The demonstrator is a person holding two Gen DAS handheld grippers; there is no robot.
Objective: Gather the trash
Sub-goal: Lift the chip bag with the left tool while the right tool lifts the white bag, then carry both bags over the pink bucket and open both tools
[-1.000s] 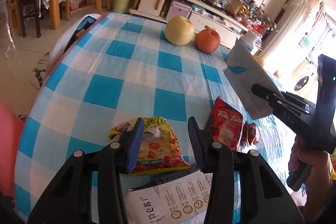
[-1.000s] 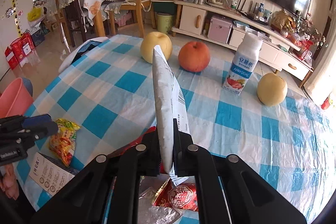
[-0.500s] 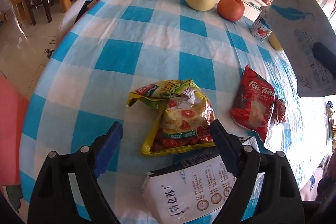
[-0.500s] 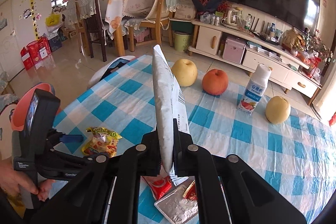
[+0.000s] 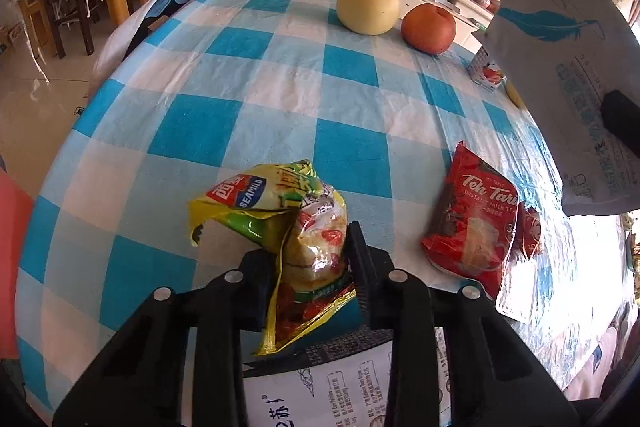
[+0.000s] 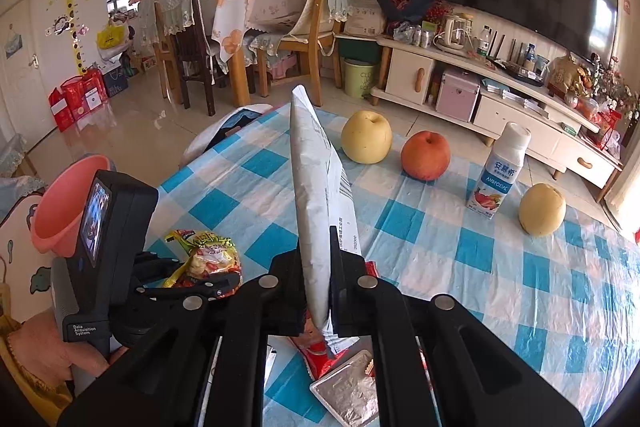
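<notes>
Jaws: left gripper (image 5: 312, 267) closing, pads pressing a crumpled yellow snack bag (image 5: 304, 227) from both sides; bag bunched up, lower end on the checked cloth (image 5: 240, 75). Right gripper (image 6: 330, 291) clamped tight on a white mailer (image 6: 316, 195), held edge-up above the table.

Left device body reads "Data Acquisition System"; a hand (image 6: 52, 351) holds its grip.

Snack bag label: blue oval, "SEAMILD". Just under the left gripper, a white packet (image 5: 340, 387) with black Chinese print, flat on the cloth.

Right of the snack bag, apart: red sachet (image 5: 472, 223), "Teh Tarik", "INSTANT MILK TEA". Foil wrapper (image 6: 348, 391) lies beside it.

Mailer shows a blue feather and a barcode; its print too small to read.

Farther: yogurt bottle (image 6: 500, 175), "AMBROSIAL", upright. Red apple (image 6: 426, 155), two yellow pears (image 6: 366, 137) (image 6: 542, 209).

Off the table's edge: pink bin (image 6: 60, 203).
</notes>
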